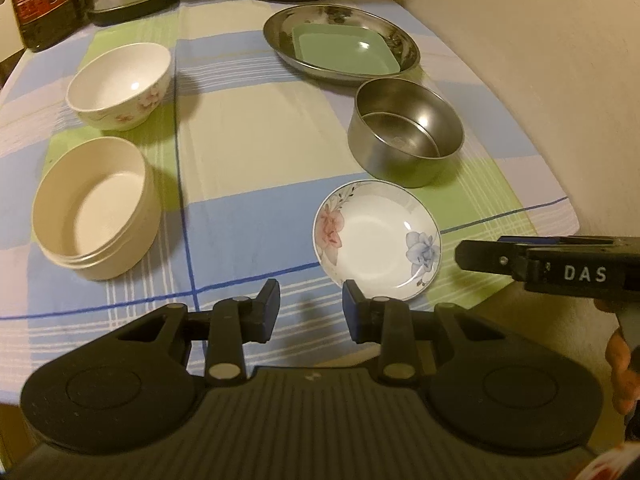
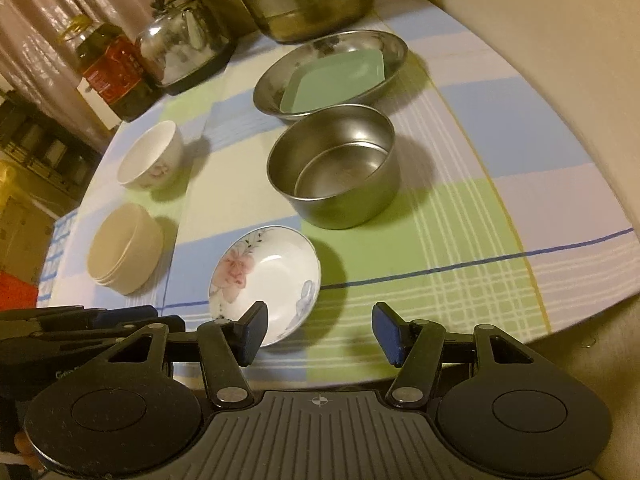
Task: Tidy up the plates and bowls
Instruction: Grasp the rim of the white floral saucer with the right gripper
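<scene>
Your right gripper (image 2: 318, 334) hangs over the near edge of the table (image 2: 500, 216) with its jaws standing well apart and nothing between them; the floral saucer (image 2: 266, 276) lies just ahead of its left finger, at the near edge, not gripped. Your left gripper (image 1: 311, 312) hovers beside it, jaws partly apart and empty, its right finger just short of the saucer's rim. The steel bowl (image 2: 334, 168) stands just behind the saucer, and behind that, toward the far edge, the steel plate (image 2: 272, 92) holds the green square dish (image 2: 334, 84). The floral bowl (image 1: 120, 84) and the cream bowl (image 1: 94, 204) sit along the left edge, well apart from the saucer. The risk here is the saucer's shallow, sloping rim: if you close on it off-centre, the pads may slip and tip it. With both grippers crowded at the same spot, they could knock each other or push the saucer into the steel bowl.
</scene>
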`<move>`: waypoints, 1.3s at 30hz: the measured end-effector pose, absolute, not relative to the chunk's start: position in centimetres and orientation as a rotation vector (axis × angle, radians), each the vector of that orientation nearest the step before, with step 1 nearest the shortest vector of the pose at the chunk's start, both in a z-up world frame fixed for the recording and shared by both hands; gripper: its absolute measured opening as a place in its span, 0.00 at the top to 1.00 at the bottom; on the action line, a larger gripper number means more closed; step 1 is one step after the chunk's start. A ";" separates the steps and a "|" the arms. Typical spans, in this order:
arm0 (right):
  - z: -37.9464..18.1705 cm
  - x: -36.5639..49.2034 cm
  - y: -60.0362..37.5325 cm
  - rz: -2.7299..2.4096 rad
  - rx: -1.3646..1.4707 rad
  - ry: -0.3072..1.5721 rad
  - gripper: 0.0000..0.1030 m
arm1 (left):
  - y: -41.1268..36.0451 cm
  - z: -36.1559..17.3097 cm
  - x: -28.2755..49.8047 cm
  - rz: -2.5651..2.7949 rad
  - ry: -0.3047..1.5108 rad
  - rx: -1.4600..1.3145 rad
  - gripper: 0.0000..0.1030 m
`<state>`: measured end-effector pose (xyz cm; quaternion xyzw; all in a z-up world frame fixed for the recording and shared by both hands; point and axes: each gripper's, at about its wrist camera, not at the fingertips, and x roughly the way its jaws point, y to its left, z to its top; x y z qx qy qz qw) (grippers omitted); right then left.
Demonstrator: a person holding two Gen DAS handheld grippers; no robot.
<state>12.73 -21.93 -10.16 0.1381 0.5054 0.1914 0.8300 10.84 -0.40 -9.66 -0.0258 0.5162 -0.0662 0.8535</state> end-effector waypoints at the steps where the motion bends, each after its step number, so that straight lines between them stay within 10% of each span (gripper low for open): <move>1: -10.4 12.9 -21.8 0.406 0.294 1.074 0.43 | -0.4 -9.8 11.0 -0.143 1.088 -0.055 0.70; 16: -12.7 14.6 -19.8 0.409 0.262 1.098 0.93 | -0.4 -11.6 13.6 -0.185 1.116 -0.056 0.71; 39: -13.2 15.6 -18.7 0.359 0.281 1.103 0.94 | -0.2 -13.7 16.6 -0.276 1.120 -0.037 0.90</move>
